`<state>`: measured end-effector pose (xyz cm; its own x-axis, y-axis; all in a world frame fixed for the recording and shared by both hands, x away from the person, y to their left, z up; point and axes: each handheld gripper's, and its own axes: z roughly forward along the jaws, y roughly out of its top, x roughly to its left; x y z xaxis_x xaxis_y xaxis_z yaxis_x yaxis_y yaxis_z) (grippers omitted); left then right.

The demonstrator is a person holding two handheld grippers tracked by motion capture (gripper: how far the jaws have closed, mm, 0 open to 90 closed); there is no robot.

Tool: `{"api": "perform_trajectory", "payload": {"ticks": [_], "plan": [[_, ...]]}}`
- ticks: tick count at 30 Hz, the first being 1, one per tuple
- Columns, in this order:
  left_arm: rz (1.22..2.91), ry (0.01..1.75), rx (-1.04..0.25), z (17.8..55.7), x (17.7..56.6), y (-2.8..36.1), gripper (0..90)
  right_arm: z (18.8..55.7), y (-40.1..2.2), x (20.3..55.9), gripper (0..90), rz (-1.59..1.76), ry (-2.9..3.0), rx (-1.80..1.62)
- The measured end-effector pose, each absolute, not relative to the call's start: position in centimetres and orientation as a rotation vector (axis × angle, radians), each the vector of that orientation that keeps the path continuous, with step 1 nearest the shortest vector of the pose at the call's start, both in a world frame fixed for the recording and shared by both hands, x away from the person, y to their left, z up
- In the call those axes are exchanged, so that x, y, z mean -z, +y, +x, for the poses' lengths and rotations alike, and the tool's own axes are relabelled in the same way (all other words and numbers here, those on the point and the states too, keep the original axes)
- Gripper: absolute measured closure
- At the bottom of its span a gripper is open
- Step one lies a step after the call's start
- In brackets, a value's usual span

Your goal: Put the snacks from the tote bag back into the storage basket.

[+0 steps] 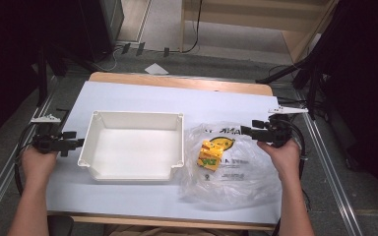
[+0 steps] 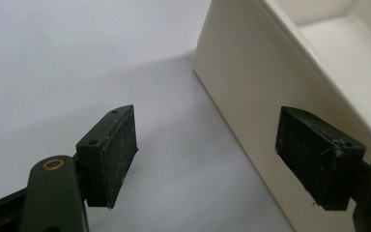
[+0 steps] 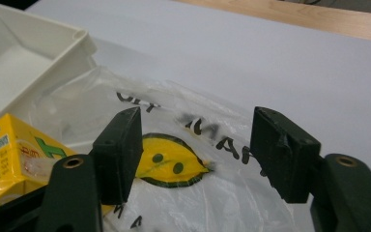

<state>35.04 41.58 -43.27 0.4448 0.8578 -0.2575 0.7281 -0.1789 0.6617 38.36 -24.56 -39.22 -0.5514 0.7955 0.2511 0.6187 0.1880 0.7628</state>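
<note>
You are holding the left gripper [image 1: 77, 143] just beside the tray's [image 1: 93, 123] left wall, on the bare desk [image 1: 142, 96]. Its jaws are standing apart with nothing between them; in the left gripper view [image 2: 207, 159] the tray's [image 2: 241, 82] cream outer wall is running right past the far pad, close but, as far as you can tell, not touching.

Right of the tray, the clear bag [image 1: 229, 167] is lying flat on the desk, its left edge reaching the tray's right wall. Inside it, toward that left side, the yellow carton [image 1: 210, 155] is lying with its long axis running roughly front to back.

Farther right, you are holding the right gripper [image 1: 246, 130] over the bag's far right corner, pointing left toward the tray. Its jaws are released, partly closed in, not yet pinching anything. This hand is clearly the nearer one to the bag, and the carton is lying to its left and a little nearer to you.

The coming move likely turns on that: the film is lying below the right gripper [image 3: 195, 150], so you would be dropping onto it and pinching.

The right gripper view is showing you the bag's [image 3: 222, 193] print and wrinkles under the pads and the carton [image 3: 14, 154] at lower left. The high view is giving the whole layout.
</note>
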Motion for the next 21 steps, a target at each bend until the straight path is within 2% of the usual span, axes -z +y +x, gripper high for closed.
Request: {"api": "perform_trajectory", "payload": {"ticks": [14,21], "plan": [[1.948,1.322,-0.233,35.1,43.0,41.6,23.9,38.2,-23.2,38.9,45.0,1.285,2.37,-1.164],[1.924,1.331,-0.224,35.6,43.1,41.8,23.9,37.2,-22.8,38.1,43.2,1.263,2.413,-1.145]]}}
